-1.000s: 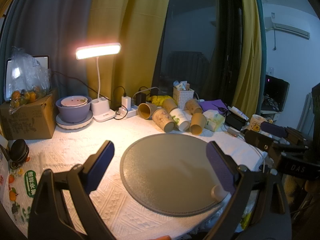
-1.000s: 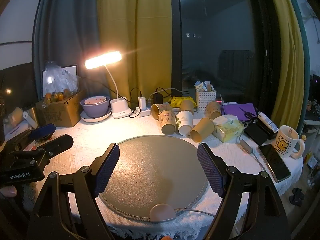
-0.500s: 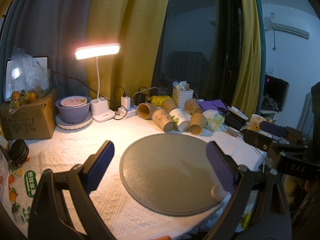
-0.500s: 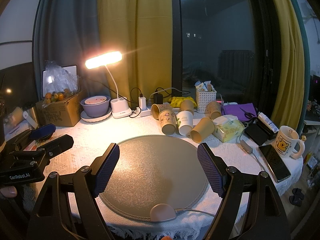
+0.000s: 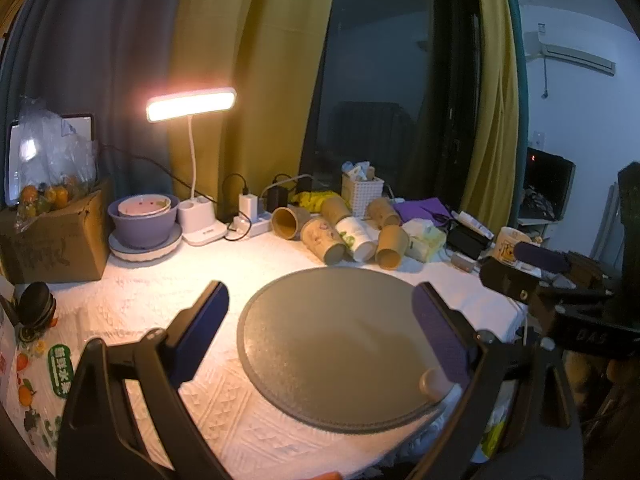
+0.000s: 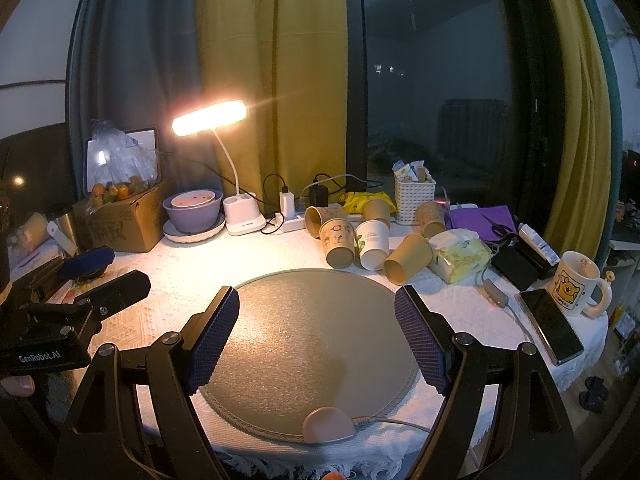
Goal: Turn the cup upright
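The paper cups (image 6: 362,236) lie on their sides in a cluster at the far edge of the round grey mat (image 6: 308,344), near the white basket (image 6: 414,197) — none upright. The right gripper (image 6: 316,334) and the left gripper (image 5: 320,334) both hover over the mat's near side, jaws spread wide, holding nothing. A lit desk lamp (image 6: 209,118) stands behind — beside a purple bowl (image 6: 193,211).

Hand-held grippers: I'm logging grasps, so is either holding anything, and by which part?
Nothing is held. The left hand-held gripper and the right hand-held gripper are both open above the round mat, with the paper cups lying untouched beyond it.
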`<state>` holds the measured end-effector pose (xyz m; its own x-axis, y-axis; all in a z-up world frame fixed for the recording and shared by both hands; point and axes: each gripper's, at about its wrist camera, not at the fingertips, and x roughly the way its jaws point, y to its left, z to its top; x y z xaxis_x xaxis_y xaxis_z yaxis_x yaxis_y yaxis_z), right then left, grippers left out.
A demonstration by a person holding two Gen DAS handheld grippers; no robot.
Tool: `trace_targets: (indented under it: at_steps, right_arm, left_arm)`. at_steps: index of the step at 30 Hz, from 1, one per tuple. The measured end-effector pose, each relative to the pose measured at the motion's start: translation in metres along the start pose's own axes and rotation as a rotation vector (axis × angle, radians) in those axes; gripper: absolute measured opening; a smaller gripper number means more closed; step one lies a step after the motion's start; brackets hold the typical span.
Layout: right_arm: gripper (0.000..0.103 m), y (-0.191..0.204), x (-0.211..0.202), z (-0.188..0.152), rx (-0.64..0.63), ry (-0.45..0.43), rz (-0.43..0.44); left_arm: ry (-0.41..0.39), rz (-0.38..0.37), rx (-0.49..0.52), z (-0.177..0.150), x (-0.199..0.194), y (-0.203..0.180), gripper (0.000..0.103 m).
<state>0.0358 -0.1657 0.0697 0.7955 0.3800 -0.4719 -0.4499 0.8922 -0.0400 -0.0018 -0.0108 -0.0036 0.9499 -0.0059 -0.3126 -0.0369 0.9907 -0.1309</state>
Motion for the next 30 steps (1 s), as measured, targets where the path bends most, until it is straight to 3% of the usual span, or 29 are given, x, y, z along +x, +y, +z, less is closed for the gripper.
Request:
trace_targets:
  at_steps: [3, 7, 18, 30]
  right_arm:
    - [0.083, 0.000, 0.000, 0.000, -0.001, 0.001, 0.000]
    - [0.083, 0.001, 0.002, -0.001, -0.012, 0.006, -0.001]
    - [0.083, -0.012, 0.039, 0.001, -0.008, 0.071, -0.009]
    - [0.083, -0.041, 0.090, 0.029, -0.003, 0.097, -0.016]
  left_arm:
    - [-0.100, -0.014, 0.004, 0.001, -0.002, -0.002, 0.094]
    - [-0.087, -0.026, 0.009, 0.002, 0.004, -0.003, 0.094]
    - [0.171, -0.038, -0.018, -0.018, 0.051, 0.006, 0.094]
    - [0.267, 0.005, 0.064, -0.008, 0.101, 0.020, 0.093]
